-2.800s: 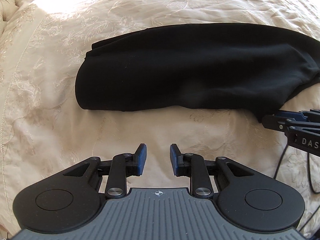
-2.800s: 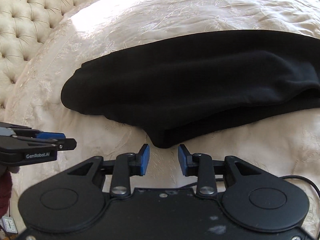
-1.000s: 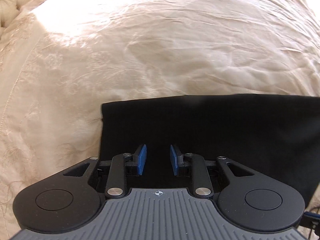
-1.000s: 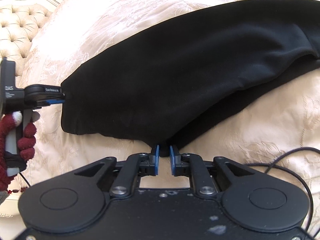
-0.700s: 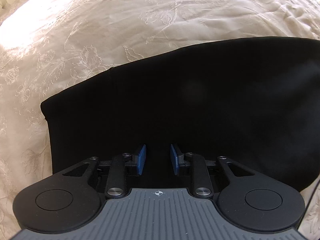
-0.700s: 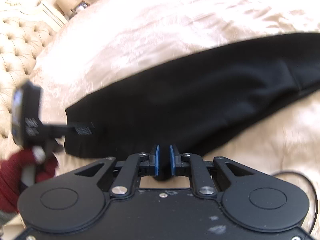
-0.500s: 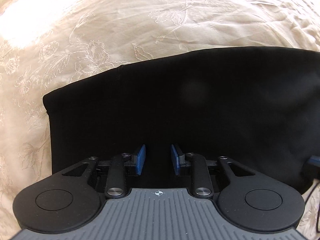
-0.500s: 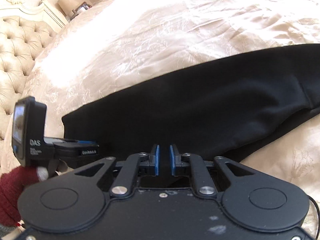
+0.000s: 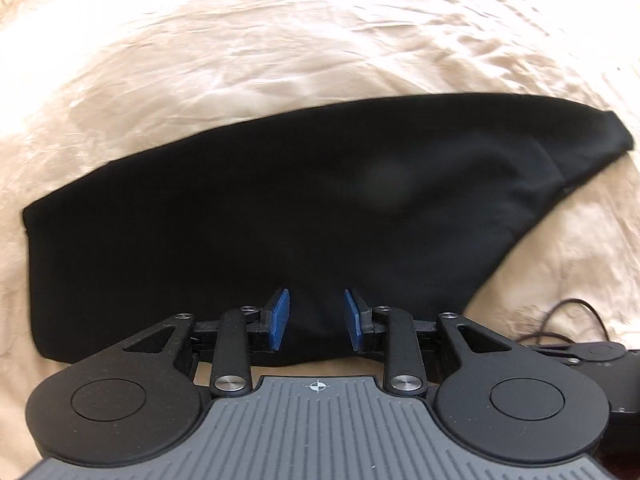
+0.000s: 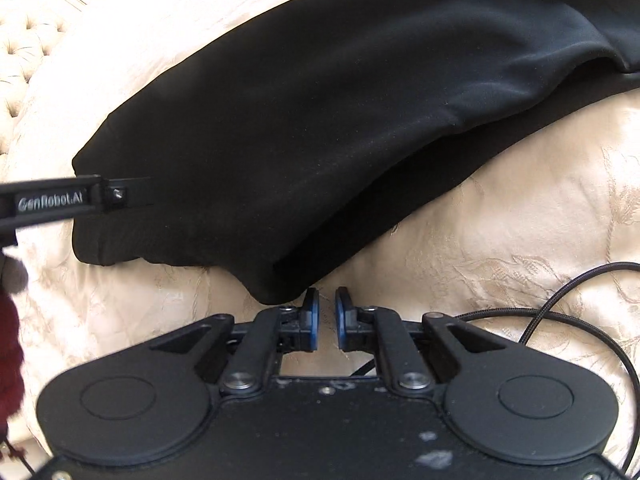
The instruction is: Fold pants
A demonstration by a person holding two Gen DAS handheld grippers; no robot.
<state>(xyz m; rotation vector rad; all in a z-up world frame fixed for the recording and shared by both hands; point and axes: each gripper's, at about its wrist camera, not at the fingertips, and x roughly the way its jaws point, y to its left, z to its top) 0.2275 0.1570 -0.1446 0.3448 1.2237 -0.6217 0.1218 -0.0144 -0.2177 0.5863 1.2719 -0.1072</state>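
Note:
Black pants [image 9: 320,208] lie folded lengthwise across a cream bedspread [image 9: 280,60]. My left gripper [image 9: 316,318] hovers over their near edge, open, with a wide gap between its blue pads and no cloth pinched. In the right wrist view it reaches in from the left [image 10: 132,196] over the left end of the pants [image 10: 320,120]. My right gripper [image 10: 327,320] is just off the rounded near corner of the pants. Its jaws are closing to a narrow gap with only bedspread [image 10: 500,220] showing between them.
A black cable [image 10: 560,304] curls over the bedspread at the right, also seen as a cable [image 9: 576,320] in the left wrist view. A tufted headboard [image 10: 24,40] stands at the far left. A hand in a dark red glove [image 10: 8,340] holds the left gripper.
The right gripper's pads sat over the near fold of the pants; now that corner lies free to their left. The left gripper has slid across the pants to their near edge.

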